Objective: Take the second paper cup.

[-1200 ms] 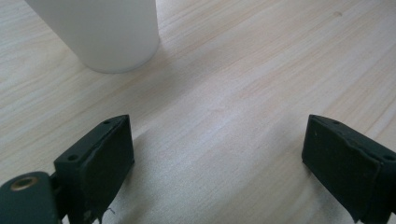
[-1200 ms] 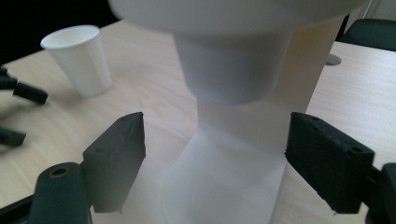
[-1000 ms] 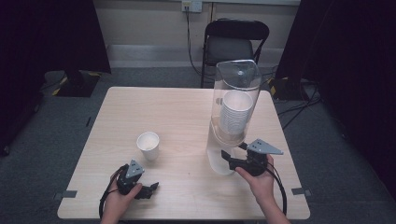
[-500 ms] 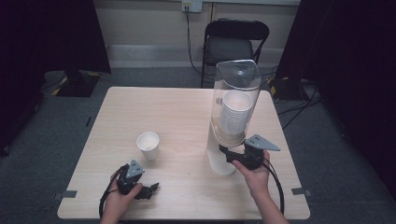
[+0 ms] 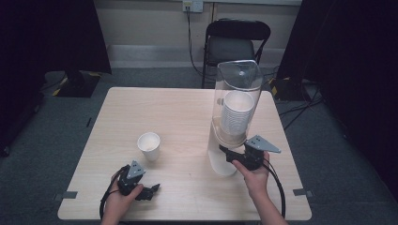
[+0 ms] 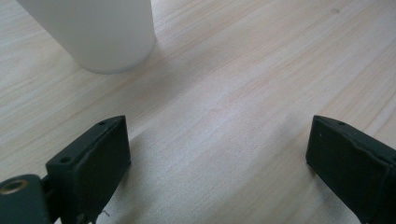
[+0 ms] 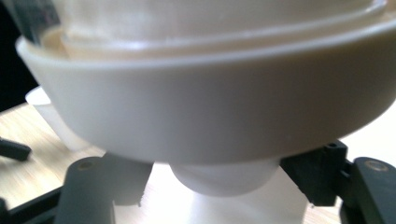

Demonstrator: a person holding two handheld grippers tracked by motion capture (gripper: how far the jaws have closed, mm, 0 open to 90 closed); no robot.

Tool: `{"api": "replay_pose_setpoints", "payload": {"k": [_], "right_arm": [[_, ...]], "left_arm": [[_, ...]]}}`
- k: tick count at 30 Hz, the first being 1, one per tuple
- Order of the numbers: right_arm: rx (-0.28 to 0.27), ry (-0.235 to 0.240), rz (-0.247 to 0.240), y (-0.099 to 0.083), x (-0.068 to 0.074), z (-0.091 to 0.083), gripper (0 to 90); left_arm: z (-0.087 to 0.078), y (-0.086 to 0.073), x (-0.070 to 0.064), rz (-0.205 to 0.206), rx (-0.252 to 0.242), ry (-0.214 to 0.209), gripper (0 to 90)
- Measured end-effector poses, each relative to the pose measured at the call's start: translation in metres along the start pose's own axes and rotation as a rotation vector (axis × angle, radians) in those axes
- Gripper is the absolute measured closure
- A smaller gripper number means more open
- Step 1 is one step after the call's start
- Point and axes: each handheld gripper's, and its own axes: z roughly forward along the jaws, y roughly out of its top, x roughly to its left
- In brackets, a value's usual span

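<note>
the left gripper lay near the front edge of the wooden table, held in the person's left hand. its two black jaws stood wide apart with only bare wood between them. in the left gripper view, a white paper cup stood on the wood a little way past the jaws, not touching them. from the high view, this cup stood upright and open at the top, near the left gripper.

the right gripper was held in the person's right hand and was up against the bottom of a tall clear cup dispenser. in the right gripper view, its jaws sat on each side of the lowest cup, which poked out under the dispenser's cream ring. the jaws were close to this cup, but i cannot tell if they were squeezing it. a stack of white cups sat inside the clear tube.

past the table, a black chair stood on the grey floor by a pale wall, with dark curtains on both sides.

since the picture a second before, the right gripper had moved closer in under the dispenser. the left gripper and the lone cup had stayed put.
</note>
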Motion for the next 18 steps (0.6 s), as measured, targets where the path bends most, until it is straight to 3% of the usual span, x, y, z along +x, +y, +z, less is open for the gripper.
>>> {"api": "replay_pose_setpoints", "payload": {"k": [3,11,18], "right_arm": [[-0.002,0.003,0.005,-0.0003,0.0003,0.0007,29.0],[-0.004,-0.015,-0.056,-0.0032,0.001,-0.0001,34.7],[-0.017,-0.006,-0.067,-0.006,-0.0011,0.0007,35.1]], "left_arm": [[-0.0002,0.0002,0.0002,0.004,0.006,-0.003,5.5],[0.0001,0.0003,0.0,0.004,0.009,-0.005,4.7],[0.0001,0.0003,-0.0001,0.004,0.009,-0.005,4.7]]}}
